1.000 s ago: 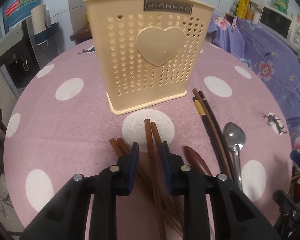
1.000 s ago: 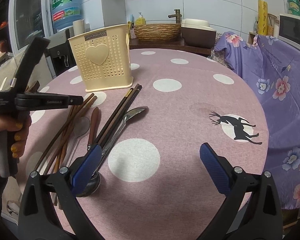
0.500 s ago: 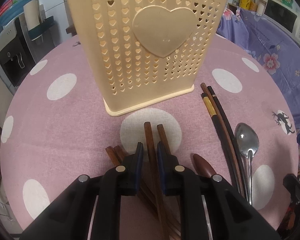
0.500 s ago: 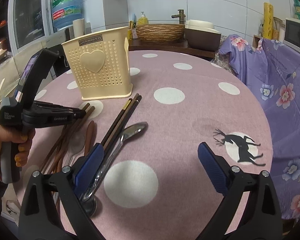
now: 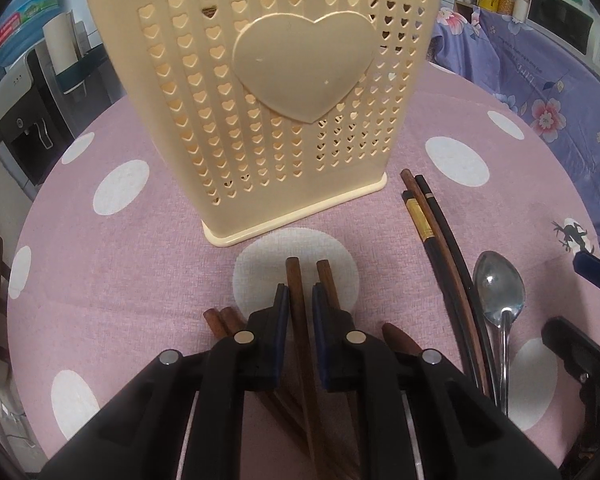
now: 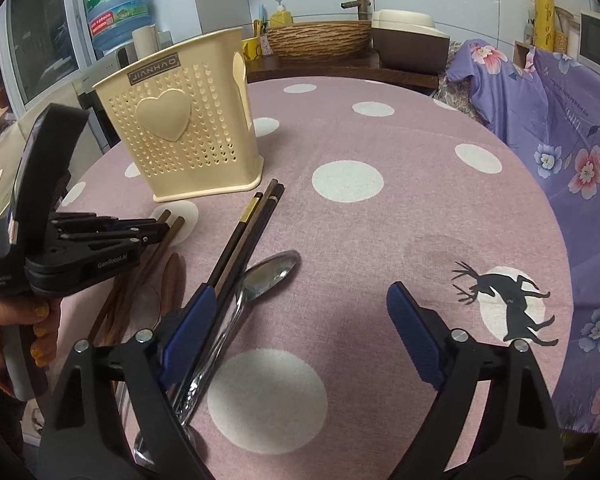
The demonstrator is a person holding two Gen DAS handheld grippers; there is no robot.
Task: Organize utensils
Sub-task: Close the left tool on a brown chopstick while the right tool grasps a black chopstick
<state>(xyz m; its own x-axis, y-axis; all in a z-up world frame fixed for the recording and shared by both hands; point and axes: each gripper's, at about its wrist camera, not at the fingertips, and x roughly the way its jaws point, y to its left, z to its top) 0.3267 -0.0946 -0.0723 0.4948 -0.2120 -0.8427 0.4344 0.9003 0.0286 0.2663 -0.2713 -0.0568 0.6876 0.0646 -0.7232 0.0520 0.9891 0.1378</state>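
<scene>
Closer to the cream utensil holder point(image 5: 268, 108) now, left gripper point(image 5: 300, 300) has clamped one brown chopstick point(image 5: 298, 320) at lower centre. Right gripper point(image 6: 300, 312) has been closing, still wide, empty, metal spoon point(image 6: 260, 280) beside its left finger.

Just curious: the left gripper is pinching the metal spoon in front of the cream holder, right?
Not the spoon. In the left wrist view the left gripper pinches a brown wooden chopstick in front of the cream holder; the metal spoon lies untouched.
</scene>
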